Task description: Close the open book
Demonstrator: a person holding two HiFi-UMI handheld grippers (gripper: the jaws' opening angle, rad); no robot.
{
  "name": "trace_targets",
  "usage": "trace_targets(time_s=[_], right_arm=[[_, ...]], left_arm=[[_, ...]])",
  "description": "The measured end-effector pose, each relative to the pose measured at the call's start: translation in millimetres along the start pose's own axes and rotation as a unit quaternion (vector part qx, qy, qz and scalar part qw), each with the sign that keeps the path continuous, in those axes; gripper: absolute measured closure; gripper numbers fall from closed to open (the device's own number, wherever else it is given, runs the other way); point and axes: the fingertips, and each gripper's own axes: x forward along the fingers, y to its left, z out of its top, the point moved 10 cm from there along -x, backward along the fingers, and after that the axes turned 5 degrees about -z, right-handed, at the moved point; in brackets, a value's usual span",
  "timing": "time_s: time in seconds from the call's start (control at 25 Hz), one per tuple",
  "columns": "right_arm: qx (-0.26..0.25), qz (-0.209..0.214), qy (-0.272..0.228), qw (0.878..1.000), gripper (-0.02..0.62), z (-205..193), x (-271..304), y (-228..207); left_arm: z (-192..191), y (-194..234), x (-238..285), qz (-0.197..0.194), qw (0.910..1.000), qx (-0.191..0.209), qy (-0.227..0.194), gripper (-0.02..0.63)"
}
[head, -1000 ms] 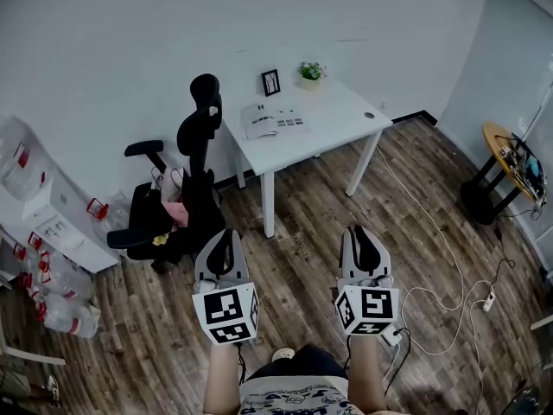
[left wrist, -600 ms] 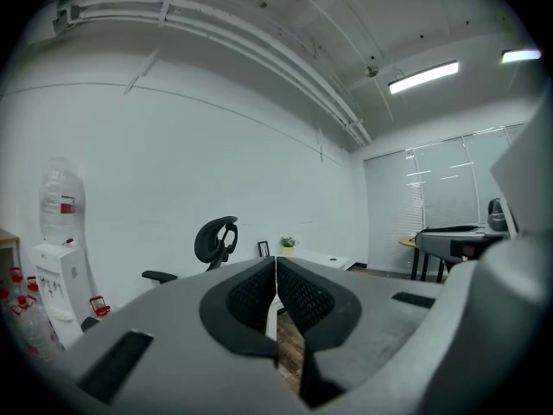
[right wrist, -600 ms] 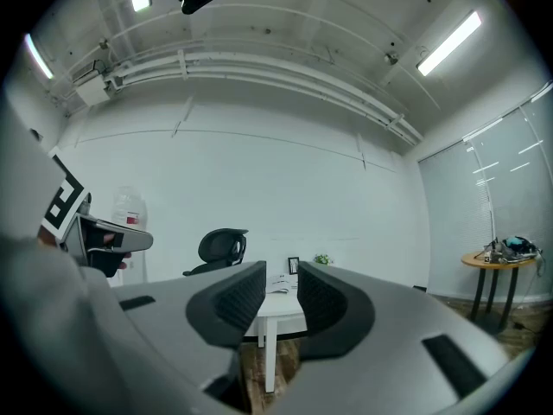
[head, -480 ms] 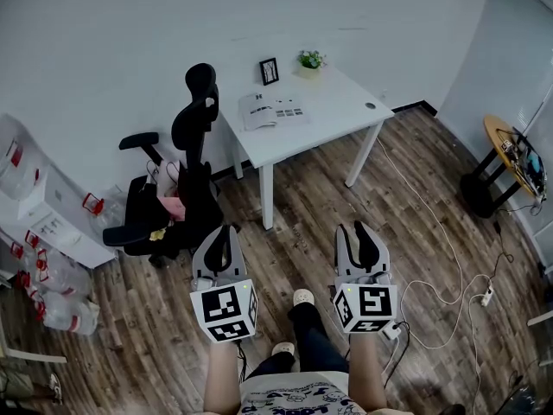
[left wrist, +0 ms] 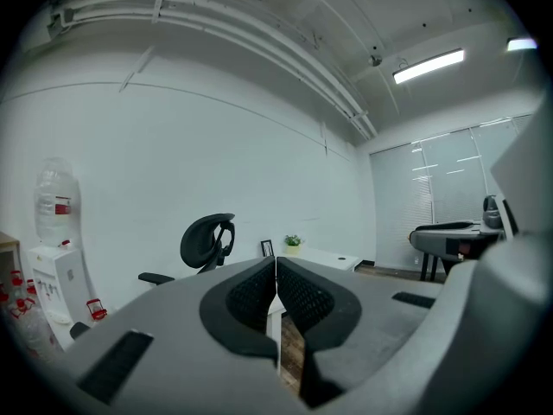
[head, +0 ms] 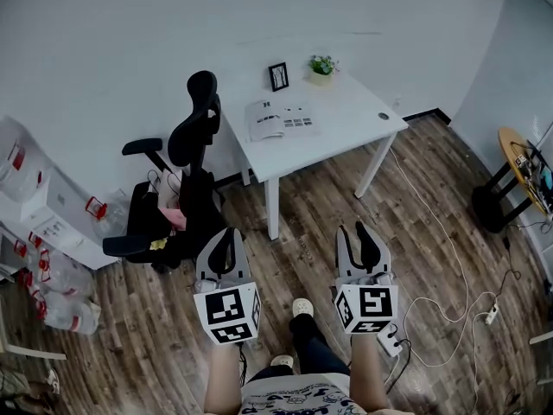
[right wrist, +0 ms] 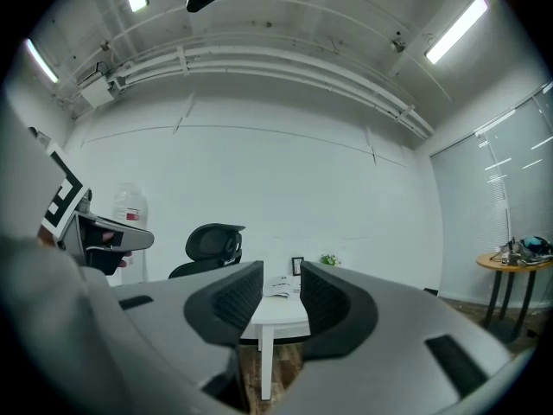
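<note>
The open book (head: 278, 119) lies flat on the white table (head: 346, 124) by the far wall, pages up. Both grippers hang over the wooden floor, well short of the table, and point toward it. My left gripper (head: 226, 236) is shut with nothing in it; in the left gripper view its pads (left wrist: 259, 288) meet in a thin line. My right gripper (head: 359, 230) is open and empty, its jaws having just been opening. The book (right wrist: 281, 285) shows far off in the gap between the right gripper's (right wrist: 282, 275) fingers.
A black office chair (head: 177, 188) stands left of the table. On the table's far edge are a small picture frame (head: 278, 76) and a potted plant (head: 322, 66). A water dispenser and bottles (head: 43, 223) line the left wall. A round side table (head: 527, 167) and floor cables (head: 449, 305) are at the right.
The right gripper's jaws have gone from shut to open. Both grippers and the person have moved toward the table, one foot stepping forward. The left gripper stayed shut.
</note>
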Motion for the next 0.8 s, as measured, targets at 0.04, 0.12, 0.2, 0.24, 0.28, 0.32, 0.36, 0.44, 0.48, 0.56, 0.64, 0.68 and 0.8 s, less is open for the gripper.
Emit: trace_targets(time_s=[0.04, 0.12, 0.2, 0.24, 0.28, 0.32, 0.36, 0.44, 0.48, 0.56, 0.64, 0.68, 0.8], right_arm=[[0.000, 0.003, -0.002, 1.000, 0.469, 0.2, 9.2, -4.1], [-0.001, 0.010, -0.005, 1.000, 0.469, 0.6, 28.2, -11.8], [-0.002, 0.016, -0.006, 1.000, 0.469, 1.8, 48.2, -20.2], [-0.001, 0.020, -0.006, 1.000, 0.469, 3.1, 59.2, -24.8], [0.000, 0.024, -0.007, 1.000, 0.469, 5.1, 70.6, -29.2], [0.000, 0.028, -0.008, 1.000, 0.469, 7.3, 81.9, -33.3], [0.000, 0.032, -0.010, 0.999, 0.469, 9.7, 92.9, -37.2], [-0.003, 0.039, -0.013, 0.999, 0.469, 13.6, 113.3, -45.5], [-0.004, 0.042, -0.014, 0.999, 0.469, 15.1, 123.3, -49.9], [-0.006, 0.048, -0.017, 0.999, 0.469, 17.8, 143.8, -59.1], [-0.006, 0.053, -0.018, 0.998, 0.469, 19.5, 165.1, -68.7], [-0.006, 0.055, -0.018, 0.998, 0.469, 19.7, 175.3, -73.3], [-0.005, 0.063, -0.017, 0.998, 0.469, 18.5, 204.1, -83.8]], left_arm=[[1.4, -1.0, 8.7, 0.002, 1.0000, 0.000, -0.001, 0.583], [4.2, -2.3, 26.1, 0.008, 1.0000, 0.001, -0.003, 0.583], [8.0, -4.2, 44.0, 0.013, 0.9999, 0.002, -0.005, 0.583], [10.7, -5.1, 53.4, 0.015, 0.9999, 0.003, -0.006, 0.583], [13.9, -5.9, 62.9, 0.018, 0.9998, 0.004, -0.007, 0.583], [17.4, -6.2, 72.4, 0.021, 0.9997, 0.005, -0.007, 0.583], [20.8, -6.5, 81.7, 0.024, 0.9996, 0.006, -0.008, 0.583], [26.6, -7.1, 99.9, 0.031, 0.9994, 0.007, -0.011, 0.583], [29.2, -7.5, 109.0, 0.035, 0.9993, 0.007, -0.012, 0.583], [34.1, -7.9, 127.6, 0.043, 0.9989, 0.007, -0.015, 0.583], [38.3, -8.2, 146.8, 0.051, 0.9986, 0.007, -0.016, 0.583], [39.8, -8.4, 156.0, 0.054, 0.9984, 0.007, -0.015, 0.583], [42.0, -8.1, 181.0, 0.063, 0.9979, 0.007, -0.013, 0.583]])
